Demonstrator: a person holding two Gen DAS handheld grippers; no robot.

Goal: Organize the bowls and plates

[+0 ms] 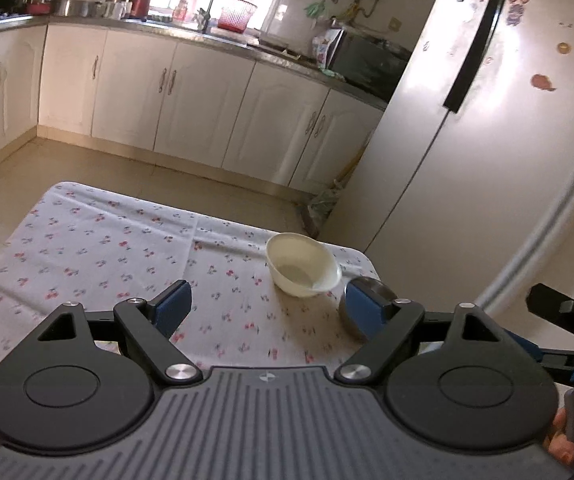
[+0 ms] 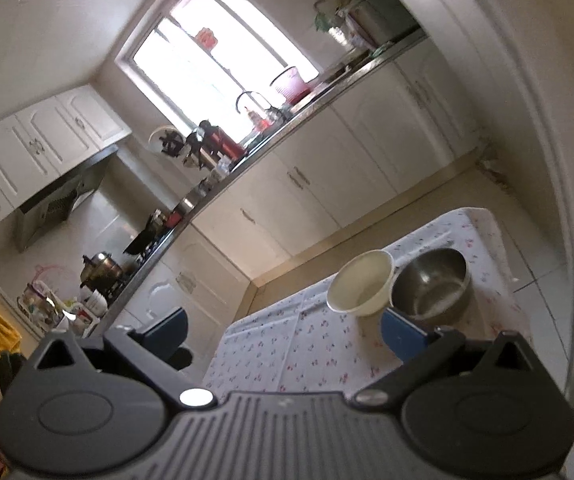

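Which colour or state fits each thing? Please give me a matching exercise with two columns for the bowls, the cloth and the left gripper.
Column 1:
1. plastic bowl
2. metal bowl
3. tablecloth
4. left hand-held gripper

Column 2:
a. open, holding nothing
b. cream-white
c. white with small floral print
d. grey steel

Pairs: 1-b, 2-d, 3-c, 4-a
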